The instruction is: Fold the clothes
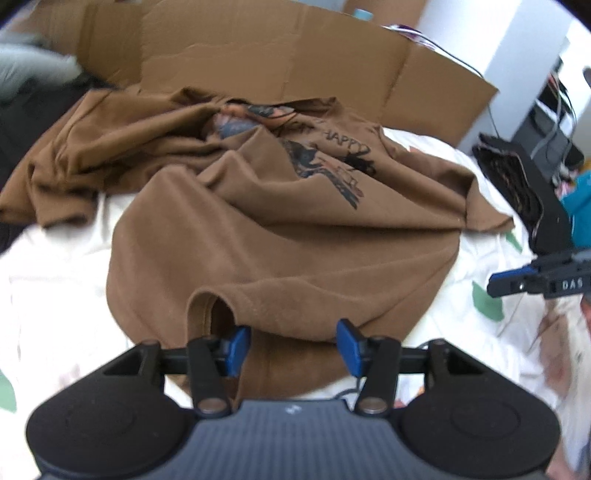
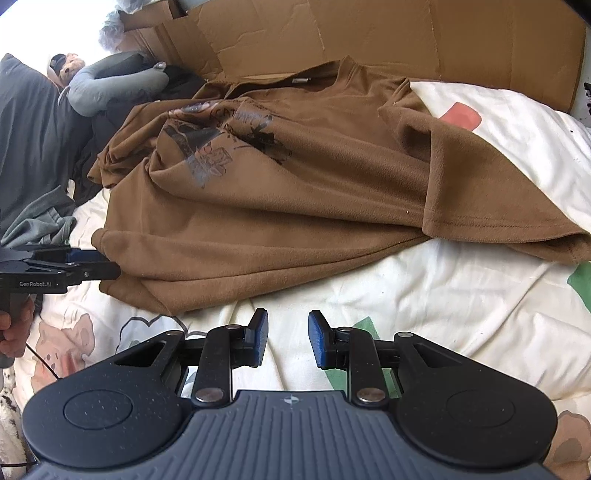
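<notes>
The left gripper (image 1: 293, 347) stands spread over the near hem of the brown T-shirt (image 1: 280, 229), pinching nothing. The right gripper (image 2: 284, 338), jaws apart and empty, hovers above the white quilt (image 2: 424, 295) just short of the shirt. Only the right view shows the collar against the cardboard (image 2: 406, 33).

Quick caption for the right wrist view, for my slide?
Right gripper, jaws open and empty, hovers over the cartoon-print bedsheet short of the rumpled brown T-shirt.

A cream printed bedsheet (image 2: 424, 291) covers the bed; flattened cardboard (image 2: 406, 33) stands behind it, white wall (image 1: 517, 48) beyond the cardboard.
</notes>
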A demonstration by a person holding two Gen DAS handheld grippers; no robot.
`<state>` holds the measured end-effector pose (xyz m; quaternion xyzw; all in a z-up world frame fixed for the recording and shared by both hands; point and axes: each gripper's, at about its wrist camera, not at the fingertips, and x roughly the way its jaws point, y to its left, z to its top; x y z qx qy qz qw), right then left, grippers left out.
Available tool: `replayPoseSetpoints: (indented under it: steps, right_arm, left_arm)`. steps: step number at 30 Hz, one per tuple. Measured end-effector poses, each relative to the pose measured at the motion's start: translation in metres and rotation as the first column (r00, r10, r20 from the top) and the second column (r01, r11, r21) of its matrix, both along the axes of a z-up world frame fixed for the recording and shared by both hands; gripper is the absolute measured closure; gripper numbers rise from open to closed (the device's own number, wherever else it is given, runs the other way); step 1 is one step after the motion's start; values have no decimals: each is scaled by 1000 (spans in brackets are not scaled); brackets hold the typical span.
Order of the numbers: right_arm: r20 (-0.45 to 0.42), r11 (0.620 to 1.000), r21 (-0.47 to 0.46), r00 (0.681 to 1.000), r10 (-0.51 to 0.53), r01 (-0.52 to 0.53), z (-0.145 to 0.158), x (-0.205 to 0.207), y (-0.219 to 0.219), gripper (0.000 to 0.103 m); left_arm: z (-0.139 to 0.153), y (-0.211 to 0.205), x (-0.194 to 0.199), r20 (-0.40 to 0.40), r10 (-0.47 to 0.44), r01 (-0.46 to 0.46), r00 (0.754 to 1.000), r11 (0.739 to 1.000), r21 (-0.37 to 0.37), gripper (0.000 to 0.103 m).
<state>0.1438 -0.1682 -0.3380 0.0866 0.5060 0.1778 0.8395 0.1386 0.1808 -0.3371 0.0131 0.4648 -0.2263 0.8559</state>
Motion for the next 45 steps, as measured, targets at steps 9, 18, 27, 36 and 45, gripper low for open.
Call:
replayPoseSetpoints:
  steps: [9, 18, 27, 36, 45]
  right_arm:
    - [-12, 1000, 7, 1000, 23, -22, -5, -1, 7, 72]
    - [-26, 999, 6, 999, 38, -37, -10, -3, 11, 72]
    - [-40, 999, 1, 998, 42, -42, -14, -3, 12, 72]
    - [-32, 999, 6, 998, 46, -46, -11, -3, 16, 72]
    - [-32, 998, -3, 998, 62, -62, -13, -6, 20, 72]
  left_arm:
    - [4, -18, 12, 113, -155, 143, 981, 984, 106, 49]
    - [-23, -15, 42, 36, -122, 120, 992, 991, 68, 50]
    - [-30, -27, 57, 34, -76, 73, 997, 995, 63, 50]
    - [-10, -4, 36, 28, -61, 59, 998, 996, 68, 50]
    - [-1, 20, 18, 27, -37, 35, 999, 998, 59, 51]
